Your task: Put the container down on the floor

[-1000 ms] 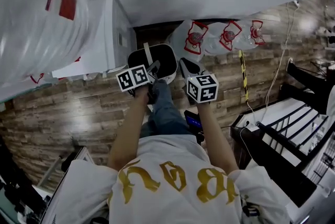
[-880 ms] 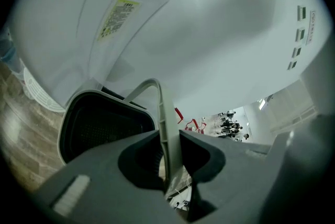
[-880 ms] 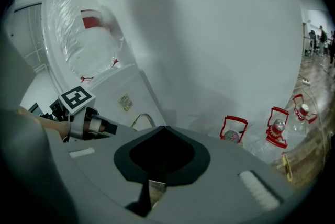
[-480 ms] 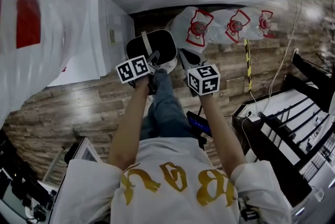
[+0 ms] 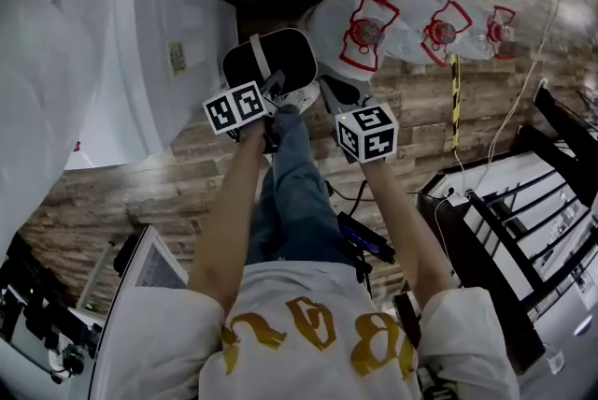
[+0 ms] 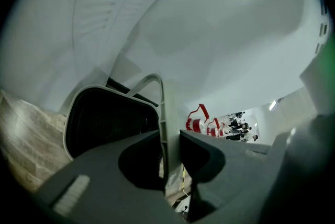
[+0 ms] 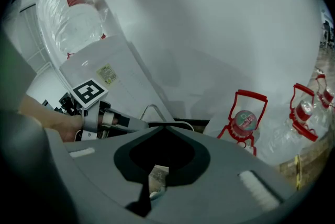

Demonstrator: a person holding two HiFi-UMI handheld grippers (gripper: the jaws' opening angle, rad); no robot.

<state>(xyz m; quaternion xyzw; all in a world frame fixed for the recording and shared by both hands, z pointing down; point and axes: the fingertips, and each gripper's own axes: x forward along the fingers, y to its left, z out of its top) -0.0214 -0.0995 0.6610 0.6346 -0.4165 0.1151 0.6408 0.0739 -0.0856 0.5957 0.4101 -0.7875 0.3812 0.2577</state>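
Head view looks steeply down; 2 gripper views share the container closely.

**Container: hung by handle**

The container is seen as a rounded-rectangular bin, dark inside, with a pale grey rim. The opening is turned up toward the head camera. The thin pale bail handle is swung up across the opening and is clamped between the left gripper jaws. It is placed over the wood floor; contact between base and floor cannot be told.
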